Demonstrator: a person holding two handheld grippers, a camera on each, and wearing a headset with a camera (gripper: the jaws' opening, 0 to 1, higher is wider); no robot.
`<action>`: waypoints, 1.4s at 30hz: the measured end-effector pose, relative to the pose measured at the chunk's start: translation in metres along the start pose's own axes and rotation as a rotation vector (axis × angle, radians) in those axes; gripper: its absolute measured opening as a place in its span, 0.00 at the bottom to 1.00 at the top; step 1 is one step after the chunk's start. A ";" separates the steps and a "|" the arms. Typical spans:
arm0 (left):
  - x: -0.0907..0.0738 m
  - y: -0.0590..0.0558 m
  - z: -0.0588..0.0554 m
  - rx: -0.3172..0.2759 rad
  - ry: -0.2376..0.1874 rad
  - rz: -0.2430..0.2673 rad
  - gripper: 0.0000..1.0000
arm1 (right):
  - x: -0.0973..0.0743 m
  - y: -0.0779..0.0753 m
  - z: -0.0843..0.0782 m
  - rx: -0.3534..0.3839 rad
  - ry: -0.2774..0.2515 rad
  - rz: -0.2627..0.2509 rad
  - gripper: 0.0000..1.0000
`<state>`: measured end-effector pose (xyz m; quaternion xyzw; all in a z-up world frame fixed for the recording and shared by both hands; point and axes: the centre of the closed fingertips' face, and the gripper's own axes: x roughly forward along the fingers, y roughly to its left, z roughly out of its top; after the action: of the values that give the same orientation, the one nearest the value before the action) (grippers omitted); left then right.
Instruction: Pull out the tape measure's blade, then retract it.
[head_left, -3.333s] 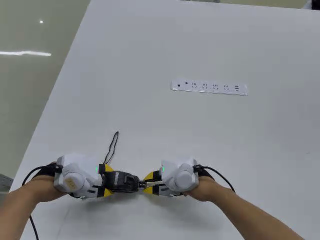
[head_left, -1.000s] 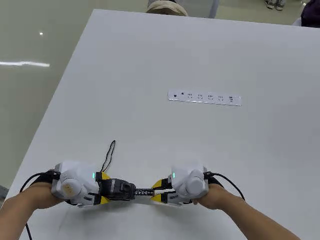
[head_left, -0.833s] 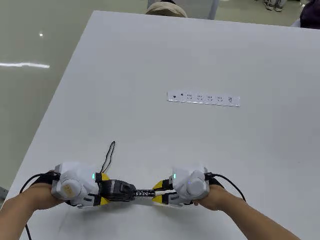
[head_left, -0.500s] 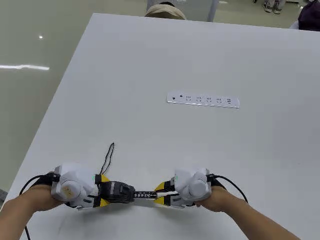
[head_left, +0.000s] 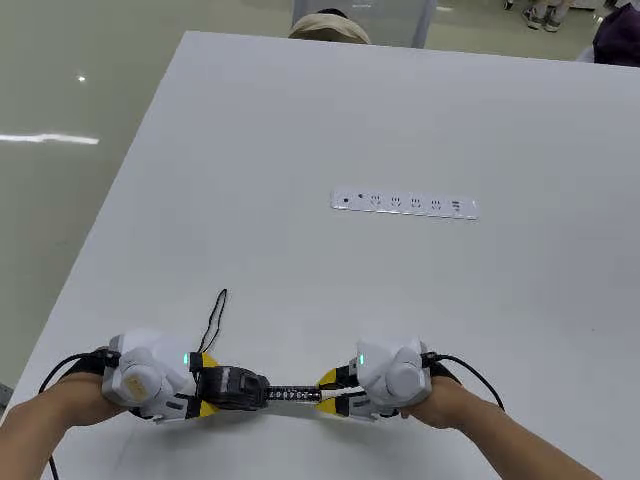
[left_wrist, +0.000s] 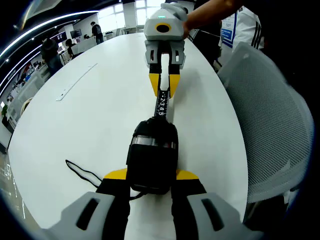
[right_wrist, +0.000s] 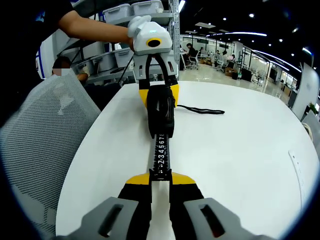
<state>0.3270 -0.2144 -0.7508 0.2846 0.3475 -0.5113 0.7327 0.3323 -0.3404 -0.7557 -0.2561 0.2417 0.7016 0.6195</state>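
Wider apart now than 3.3 s ago: the two grippers then sat almost nose to nose, and a short run of blade (head_left: 293, 394) is now drawn out between them. The head camera has also shifted, so the power strip's (head_left: 404, 204) change of place in the picture is no move.

Left gripper (head_left: 205, 385): jaws closed snug on the sides of the black tape measure (head_left: 235, 386), yellow pads against its case. The case sits at the near edge of the white bench (head_left: 350, 120), low over it; whether it touches I cannot tell.

Right gripper (head_left: 330, 391): jaws pinched nearly together on the blade's free end. Its own view shows the printed numbers running from the jaws straight to the case mouth. Blade taut, level, in line with both grippers.

Black wrist strap (head_left: 215, 315) trails from the case across the bench, away from the person, loose and curved.

Power strip lies flat, well apart, toward mid-bench.

A grey mesh chair back (left_wrist: 270, 110) stands beside the bench edge.
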 end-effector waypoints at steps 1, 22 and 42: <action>0.000 0.000 0.000 0.000 0.000 0.000 0.27 | -0.001 0.000 -0.001 0.002 0.001 0.000 0.10; 0.002 -0.001 0.002 -0.001 -0.002 -0.002 0.27 | -0.015 0.001 -0.017 0.011 0.016 0.000 0.10; 0.003 -0.001 0.003 -0.003 -0.001 -0.004 0.27 | -0.028 0.002 -0.028 0.005 0.028 -0.003 0.10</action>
<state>0.3273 -0.2182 -0.7513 0.2826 0.3485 -0.5126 0.7321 0.3353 -0.3798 -0.7583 -0.2646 0.2516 0.6966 0.6176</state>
